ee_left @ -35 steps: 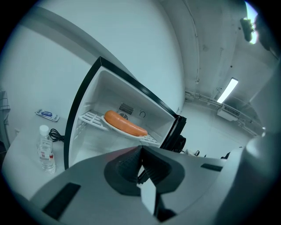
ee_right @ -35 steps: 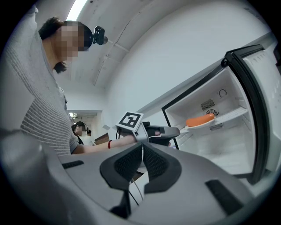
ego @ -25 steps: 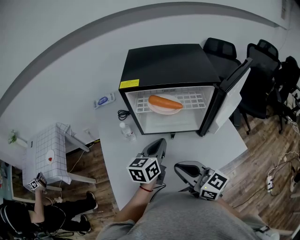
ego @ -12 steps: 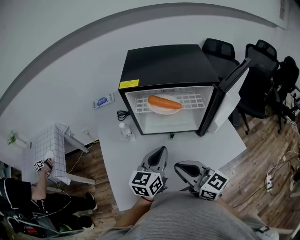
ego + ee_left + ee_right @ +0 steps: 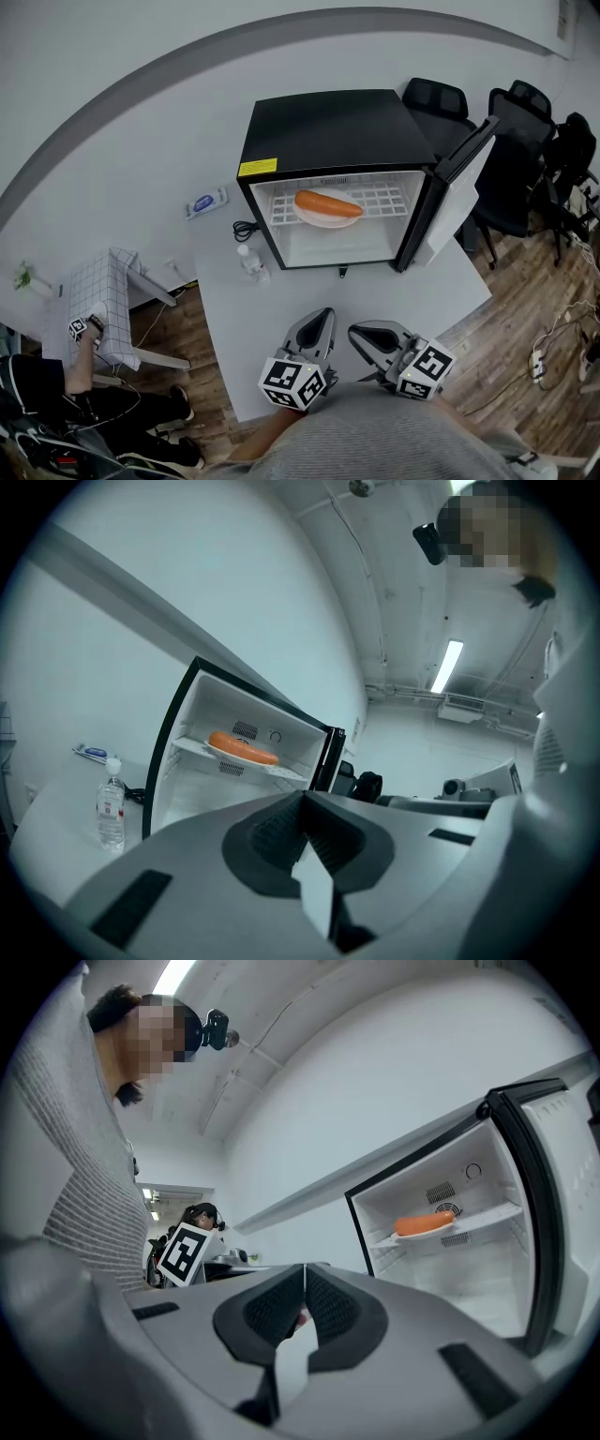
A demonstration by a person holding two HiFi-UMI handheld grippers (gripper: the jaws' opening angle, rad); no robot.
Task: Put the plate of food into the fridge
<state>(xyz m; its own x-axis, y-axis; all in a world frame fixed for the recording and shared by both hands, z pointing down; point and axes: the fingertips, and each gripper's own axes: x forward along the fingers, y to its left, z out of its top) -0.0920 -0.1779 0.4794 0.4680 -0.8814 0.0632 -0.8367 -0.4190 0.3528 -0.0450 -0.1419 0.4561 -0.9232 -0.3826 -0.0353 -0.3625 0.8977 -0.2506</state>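
Now our left gripper [image 5: 322, 317] has its jaws pressed together on nothing, and the right gripper [image 5: 358, 330] just beside it is closed and empty too. Over the last second we have drawn the left one back from further out on the table toward our body. It now lies about level with the right, which has not stirred. Both sit at the near edge of the white table [image 5: 450, 286], well apart from the fridge [image 5: 328, 131].

The plate [image 5: 317, 219] with its long orange food [image 5: 328, 203] rests on the wire shelf [image 5: 389, 199] inside, just where it lay a second ago. The door [image 5: 461, 183] stands wide open. We judge the placing done and our hands clear; shutting the door may be all that remains, though the task does not ask for it.

Our own hands are tucked under our torso in the head view. We cannot name a small reddish patch behind the right jaws in the right gripper view. Nor can we tell what the food is, or whether the plate's far rim sits fully on the shelf.
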